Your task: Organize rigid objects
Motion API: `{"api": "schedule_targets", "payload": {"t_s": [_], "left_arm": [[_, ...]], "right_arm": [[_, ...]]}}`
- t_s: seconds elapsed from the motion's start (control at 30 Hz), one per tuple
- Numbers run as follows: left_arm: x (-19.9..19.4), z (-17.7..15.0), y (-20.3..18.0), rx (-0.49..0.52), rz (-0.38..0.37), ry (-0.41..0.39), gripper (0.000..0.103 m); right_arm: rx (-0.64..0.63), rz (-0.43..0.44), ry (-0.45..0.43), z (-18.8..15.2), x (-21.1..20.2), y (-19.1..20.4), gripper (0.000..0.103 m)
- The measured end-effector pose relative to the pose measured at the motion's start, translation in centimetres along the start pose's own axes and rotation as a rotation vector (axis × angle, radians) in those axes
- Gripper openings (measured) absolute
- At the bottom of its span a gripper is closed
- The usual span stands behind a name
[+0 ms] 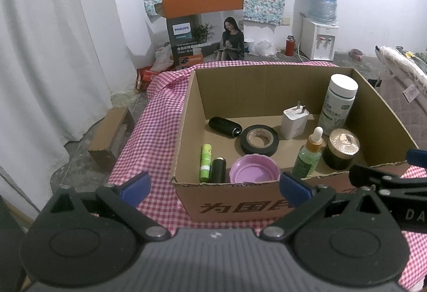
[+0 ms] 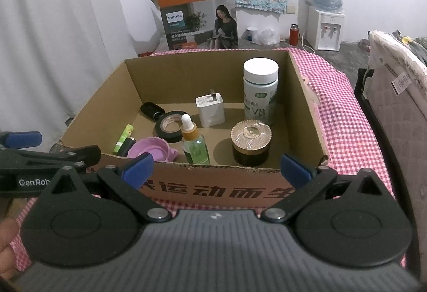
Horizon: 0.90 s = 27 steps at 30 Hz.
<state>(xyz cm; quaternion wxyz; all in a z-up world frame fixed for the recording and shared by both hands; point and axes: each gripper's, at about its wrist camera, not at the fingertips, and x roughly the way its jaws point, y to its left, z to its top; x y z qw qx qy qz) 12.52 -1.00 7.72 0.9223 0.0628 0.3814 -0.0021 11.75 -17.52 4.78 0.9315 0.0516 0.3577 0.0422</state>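
An open cardboard box stands on a red checked cloth. Inside it are a white vitamin bottle, a white charger, a black tape roll, a green dropper bottle, a gold-lidded jar, a purple lid, a green tube, a black capsule and a small black cylinder. My left gripper and right gripper are both open and empty, just in front of the box's near wall.
The checked cloth covers the table. Behind stand a Philips carton, a water dispenser and a red flask. A small cardboard box sits on the floor at left. A mattress edge is at right.
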Motion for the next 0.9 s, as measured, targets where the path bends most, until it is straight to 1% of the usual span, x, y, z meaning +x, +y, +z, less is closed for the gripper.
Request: {"api": "schedule_targets", "payload": {"t_s": [0.9], "left_arm": [[-0.09,-0.03,-0.19,-0.005,-0.004,0.003,0.103]], "right_arm": [[0.005,0.0,0.001,-0.18,-0.06,-0.18,0.102]]}}
